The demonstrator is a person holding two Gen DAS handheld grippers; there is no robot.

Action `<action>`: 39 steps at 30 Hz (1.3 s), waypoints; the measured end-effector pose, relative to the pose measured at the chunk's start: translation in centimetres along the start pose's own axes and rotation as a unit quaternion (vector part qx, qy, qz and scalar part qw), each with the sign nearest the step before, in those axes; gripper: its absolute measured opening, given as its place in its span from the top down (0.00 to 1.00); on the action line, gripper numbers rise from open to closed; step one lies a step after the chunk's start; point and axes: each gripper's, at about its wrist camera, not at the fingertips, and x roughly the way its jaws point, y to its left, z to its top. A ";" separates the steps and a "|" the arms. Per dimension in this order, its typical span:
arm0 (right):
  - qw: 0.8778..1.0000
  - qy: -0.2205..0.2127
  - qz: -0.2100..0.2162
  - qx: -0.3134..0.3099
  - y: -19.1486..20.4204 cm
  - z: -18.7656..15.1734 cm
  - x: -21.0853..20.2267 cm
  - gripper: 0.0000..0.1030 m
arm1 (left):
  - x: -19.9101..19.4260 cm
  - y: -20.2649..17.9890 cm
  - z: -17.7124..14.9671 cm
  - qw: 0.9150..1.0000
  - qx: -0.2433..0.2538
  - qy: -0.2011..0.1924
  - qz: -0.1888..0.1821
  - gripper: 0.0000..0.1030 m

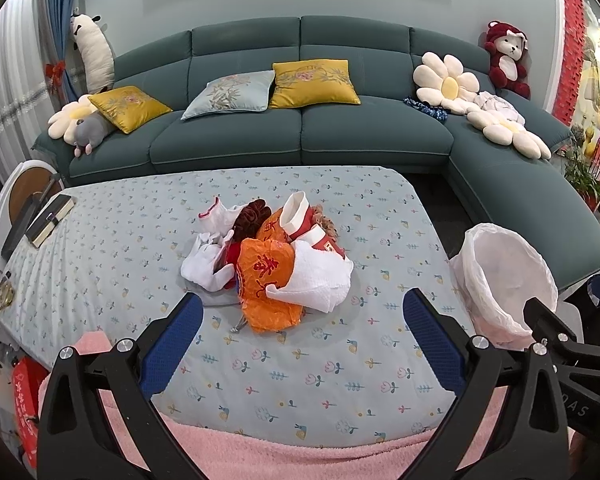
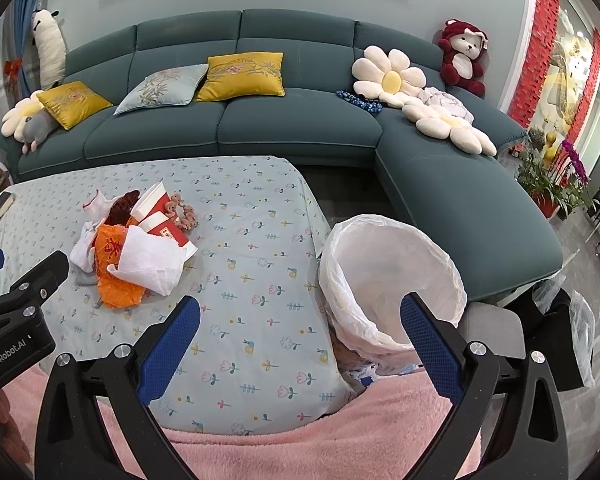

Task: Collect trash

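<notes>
Pink blanket (image 1: 300, 456) lies nearest, along the table's near edge. Left gripper (image 1: 300, 316) hovers over the floral tablecloth (image 1: 140, 248), fingers spread wide, holding nothing, aimed at the trash pile (image 1: 272, 260) mid-table. Right gripper (image 2: 300, 320) is likewise wide open and empty, straddling the table's right edge and the lined bin (image 2: 392, 280). Right view alone shows the bin's whole interior and a string of small figures (image 2: 182, 214) beside the pile; left view alone shows a book (image 1: 50, 220) at far left. Count: two red cups (image 2: 156, 212), one orange bag (image 1: 266, 280), one bin.
</notes>
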 end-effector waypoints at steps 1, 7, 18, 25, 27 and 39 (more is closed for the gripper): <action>1.000 0.000 0.000 0.000 0.0 0.0 0.0 0.07 | 0.0 0.0 0.1 1.000 0.001 -0.001 -0.001 0.07; 1.000 0.000 -0.001 0.001 -0.1 0.1 0.1 0.07 | -0.1 0.0 0.2 1.000 0.004 -0.006 -0.003 0.07; 1.000 0.005 -0.003 0.003 -0.1 0.0 0.8 0.07 | 0.5 -0.5 -0.2 1.000 0.006 0.002 -0.008 0.07; 1.000 0.011 0.002 -0.002 0.6 0.2 1.6 0.07 | 1.5 -0.3 -0.3 1.000 0.008 0.010 -0.010 0.07; 1.000 0.011 0.006 -0.005 1.1 0.5 1.9 0.07 | 1.9 0.2 -0.3 1.000 0.004 0.010 -0.006 0.07; 0.998 0.017 0.048 -0.044 6.9 1.8 4.9 0.07 | 5.7 6.0 -0.2 0.998 -0.050 0.042 0.017 0.07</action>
